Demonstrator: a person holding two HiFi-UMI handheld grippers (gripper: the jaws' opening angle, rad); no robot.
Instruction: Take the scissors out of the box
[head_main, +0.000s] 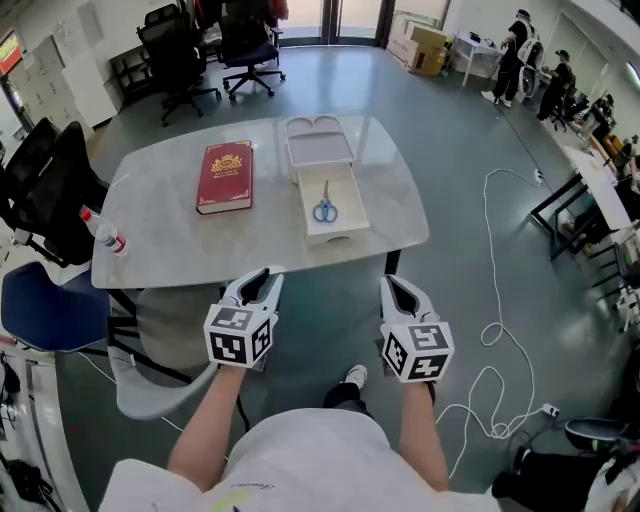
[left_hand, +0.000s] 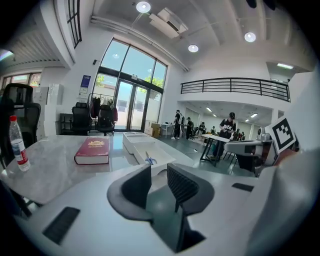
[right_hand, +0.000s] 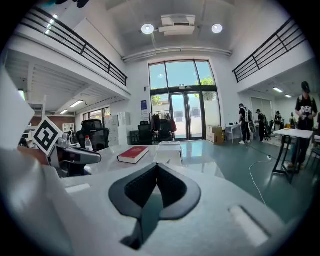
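Note:
Blue-handled scissors (head_main: 325, 205) lie inside an open white box (head_main: 340, 232) on the grey table (head_main: 170, 240); in the left gripper view the scissors (left_hand: 149, 160) show just beyond the jaws. The box's lid (head_main: 318, 142) lies behind it. My left gripper (head_main: 262, 281) hovers off the table's near edge, open with nothing between its jaws. My right gripper (head_main: 396, 288) is also short of the near edge, to the box's right, shut and empty. In the right gripper view the box (right_hand: 169, 151) stands ahead of the touching fingertips (right_hand: 155, 167).
A red book (head_main: 226, 176) lies left of the box and a water bottle (head_main: 104, 232) near the table's left corner. Office chairs (head_main: 45, 190) stand at the left and back. A cable (head_main: 495, 330) trails on the floor at right. People stand far back right.

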